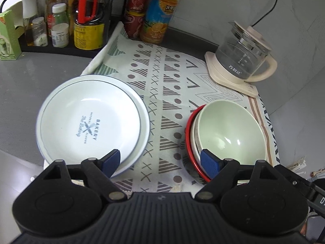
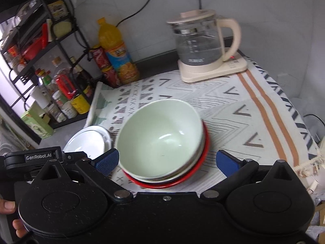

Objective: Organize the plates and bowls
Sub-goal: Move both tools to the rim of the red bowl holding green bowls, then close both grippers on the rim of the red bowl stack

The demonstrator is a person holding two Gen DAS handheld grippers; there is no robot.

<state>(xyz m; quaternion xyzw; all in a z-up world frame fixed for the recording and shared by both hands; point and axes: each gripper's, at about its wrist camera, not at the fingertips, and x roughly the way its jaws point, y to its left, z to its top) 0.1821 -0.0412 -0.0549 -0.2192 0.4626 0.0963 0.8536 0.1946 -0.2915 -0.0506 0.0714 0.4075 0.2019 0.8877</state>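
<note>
While both hand-held grippers are held above a patterned cloth (image 1: 162, 93), nothing is pinched by either. The left gripper (image 1: 160, 163) is seen with its blue pads (image 1: 111, 163) spread wide, only bare cloth lying between them. Just beyond its left pad a stack of white plates (image 1: 89, 122) is found, the top one printed with a blue bakery mark; the pad overlaps the near rim in the view, though whether it touches cannot be told. Just beyond its right pad a nest of bowls is seen: a pale green bowl (image 1: 229, 128) is set inside a white one, and these are set in a red-rimmed bowl (image 1: 191, 142).

The right gripper (image 2: 167, 161) is likewise spread as wide as it goes, and the green bowl (image 2: 160, 138) with the red-rimmed bowl (image 2: 195, 170) beneath is framed between its pads (image 2: 107, 162), neither pad being pressed on the rims. To the left of this gripper, behind its left pad, the plate stack (image 2: 89, 140) is partly hidden.

Farther ahead, a glass kettle (image 2: 201, 42) is stood on its cream base at the far edge of the cloth, and an orange juice bottle (image 2: 117, 52) with red cans (image 2: 103, 65) is placed by the wall. A black rack of condiment jars (image 2: 50, 77) is seen far to the left
</note>
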